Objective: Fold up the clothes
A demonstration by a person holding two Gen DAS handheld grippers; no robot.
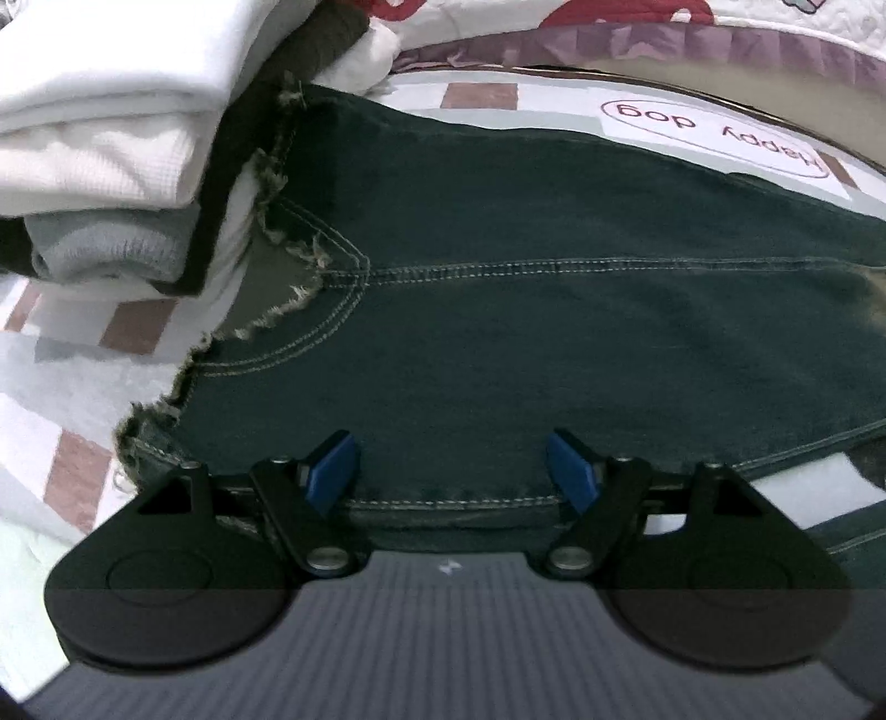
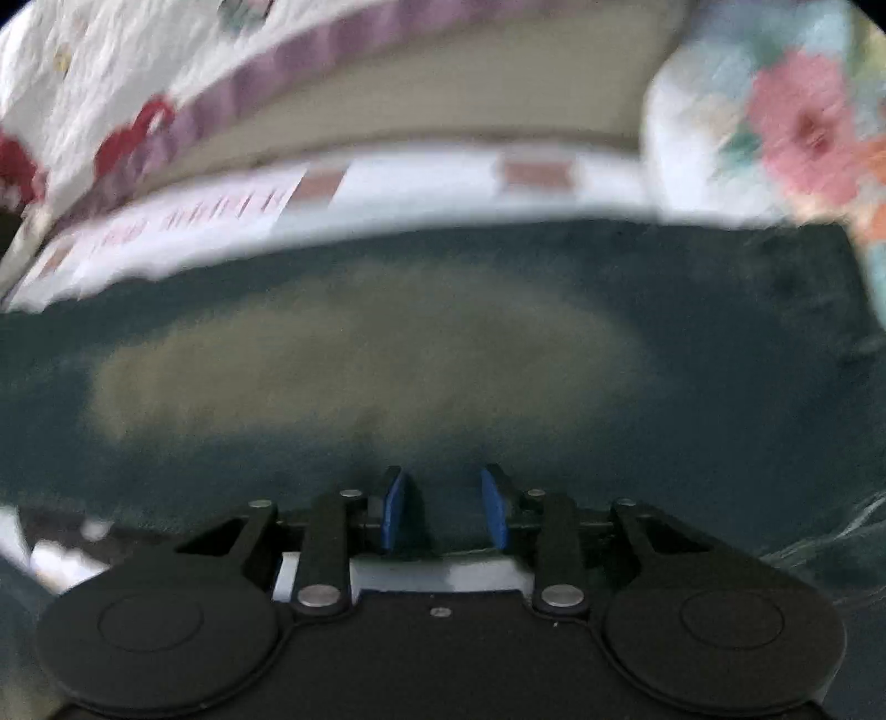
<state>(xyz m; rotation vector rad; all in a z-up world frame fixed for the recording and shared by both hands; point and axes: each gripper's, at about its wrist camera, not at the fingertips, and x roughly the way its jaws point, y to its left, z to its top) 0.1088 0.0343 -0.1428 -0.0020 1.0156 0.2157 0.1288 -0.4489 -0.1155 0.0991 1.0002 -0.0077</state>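
Observation:
Dark blue jeans [image 1: 526, 310] with frayed hems lie flat on the patterned bed sheet [image 1: 66, 399]. My left gripper [image 1: 451, 471] is open, its blue pads wide apart just over the near edge of the denim. In the blurred right wrist view the jeans [image 2: 387, 360] show a faded pale patch. My right gripper [image 2: 446, 509] is open with a narrower gap, low over the near edge of the denim; no cloth shows between the pads.
A stack of folded white, grey and dark clothes [image 1: 111, 166] stands at the left, touching the jeans' hems. A quilt with red print and purple trim [image 1: 609, 39] lies behind. A floral pillow [image 2: 786, 122] sits at the far right.

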